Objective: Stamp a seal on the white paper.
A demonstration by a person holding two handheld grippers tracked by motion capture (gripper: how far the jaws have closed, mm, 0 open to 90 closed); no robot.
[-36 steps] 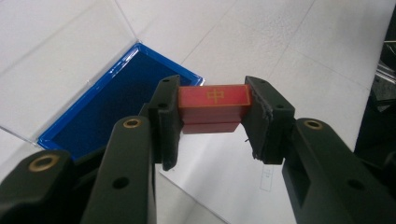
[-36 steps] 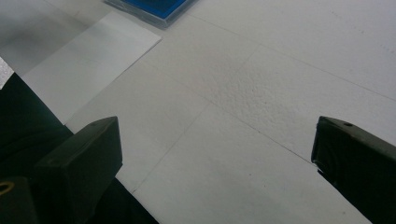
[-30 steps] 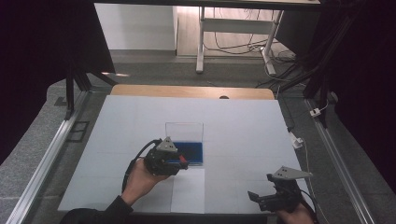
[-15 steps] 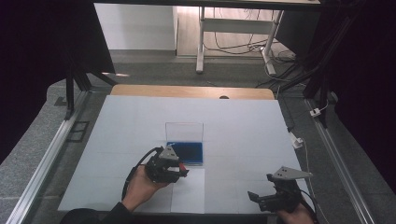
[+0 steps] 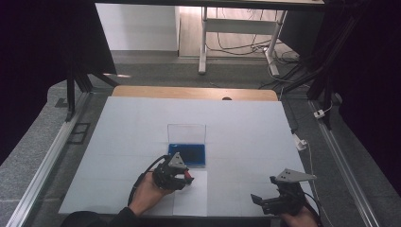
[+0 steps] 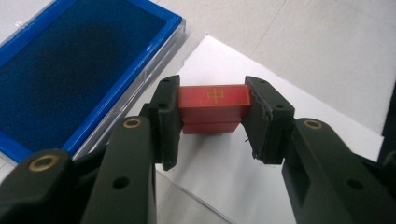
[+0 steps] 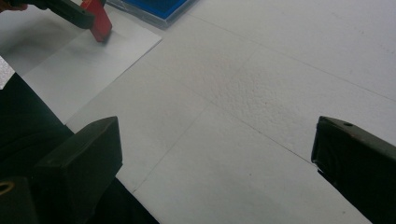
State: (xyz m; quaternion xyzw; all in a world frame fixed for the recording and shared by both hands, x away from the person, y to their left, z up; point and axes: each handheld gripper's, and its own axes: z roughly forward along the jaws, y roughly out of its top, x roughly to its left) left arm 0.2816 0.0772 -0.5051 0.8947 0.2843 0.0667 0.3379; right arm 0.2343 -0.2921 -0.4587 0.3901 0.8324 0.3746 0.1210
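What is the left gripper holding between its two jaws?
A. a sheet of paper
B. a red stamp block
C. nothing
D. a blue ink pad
B: in the left gripper view, the left gripper has both jaws pressed on the sides of a red stamp block with a gold mark, above the white sheet.

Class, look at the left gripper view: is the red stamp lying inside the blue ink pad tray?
No. The red stamp is clamped in the left gripper over the white paper, beside the blue ink pad.

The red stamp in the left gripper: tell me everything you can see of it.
The red stamp is a small red block with a gold border and a gold character on its top face, stepped narrower below. The left gripper clamps its two ends. It sits over the white sheet, beside the blue ink pad; contact with the sheet is unclear.
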